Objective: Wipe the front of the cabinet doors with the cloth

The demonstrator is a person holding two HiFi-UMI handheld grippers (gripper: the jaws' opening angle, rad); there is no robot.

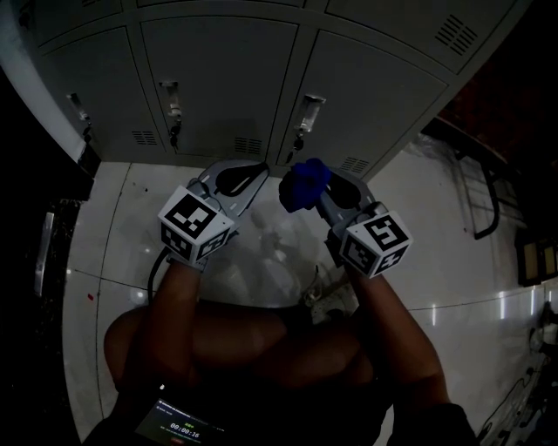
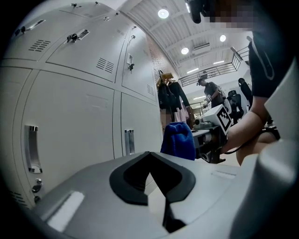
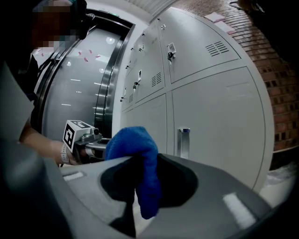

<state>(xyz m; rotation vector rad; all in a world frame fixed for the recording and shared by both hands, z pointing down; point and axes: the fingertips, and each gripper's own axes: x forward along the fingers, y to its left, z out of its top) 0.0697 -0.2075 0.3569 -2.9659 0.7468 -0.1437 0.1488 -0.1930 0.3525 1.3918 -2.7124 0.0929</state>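
Over on the left, the grey two-jaw left gripper (image 1: pixel 247 177) is pinched closed with nothing in it, hanging in front of the pale grey metal cabinet doors (image 1: pixel 218 78). Right beside it, the right gripper (image 1: pixel 321 192) is clamped on a bunched-up blue fluffy cloth (image 1: pixel 303 185), up in the air near those doors.

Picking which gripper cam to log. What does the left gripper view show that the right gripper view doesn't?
Left gripper view only: the left gripper head-on, its jaws together with nothing between them; ceiling lights; hanging coats.
Right gripper view only: the right gripper head-on, its jaws shut on the cloth; a brick wall; a steel door frame.
Both: the grey cabinet doors, the blue cloth, and the opposite gripper seen from outside.
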